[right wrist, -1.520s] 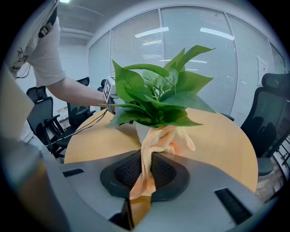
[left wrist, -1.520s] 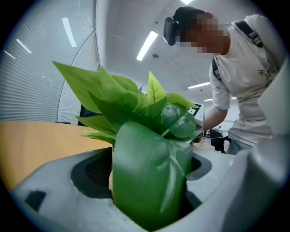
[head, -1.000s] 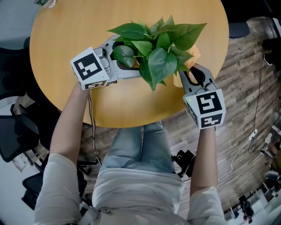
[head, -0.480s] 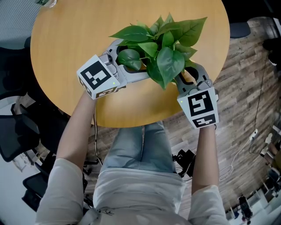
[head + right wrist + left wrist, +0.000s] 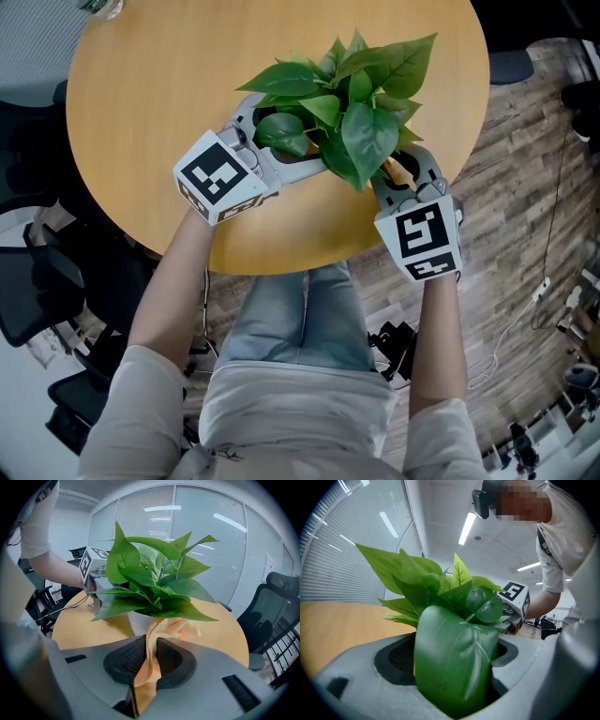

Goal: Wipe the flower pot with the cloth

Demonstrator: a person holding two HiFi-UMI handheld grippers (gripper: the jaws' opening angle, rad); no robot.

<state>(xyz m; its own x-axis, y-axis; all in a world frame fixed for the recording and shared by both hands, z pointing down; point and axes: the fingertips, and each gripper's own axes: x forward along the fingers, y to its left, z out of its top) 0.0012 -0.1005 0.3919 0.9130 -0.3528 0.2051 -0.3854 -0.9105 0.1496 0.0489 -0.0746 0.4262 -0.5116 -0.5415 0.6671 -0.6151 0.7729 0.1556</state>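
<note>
Round wooden bench [image 5: 141,112] with open wood left of and beyond the pot [image 5: 137,621], which stands near the person's edge, plank floor [image 5: 506,169] beyond it. Right gripper [image 5: 405,171] fingers pinch the cloth [image 5: 152,651], which reaches the pot; left gripper [image 5: 277,142] fingers wide, a leaf [image 5: 454,658] between

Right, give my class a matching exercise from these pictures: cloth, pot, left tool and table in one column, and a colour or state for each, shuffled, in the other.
Column one:
1. cloth
2. pot
3. left tool
4. table

Column two:
a. white
b. tan and round
c. jaws apart, a leaf between them
d. pinched in the right tool

Pairs: 1-d, 2-a, 3-c, 4-b.
</note>
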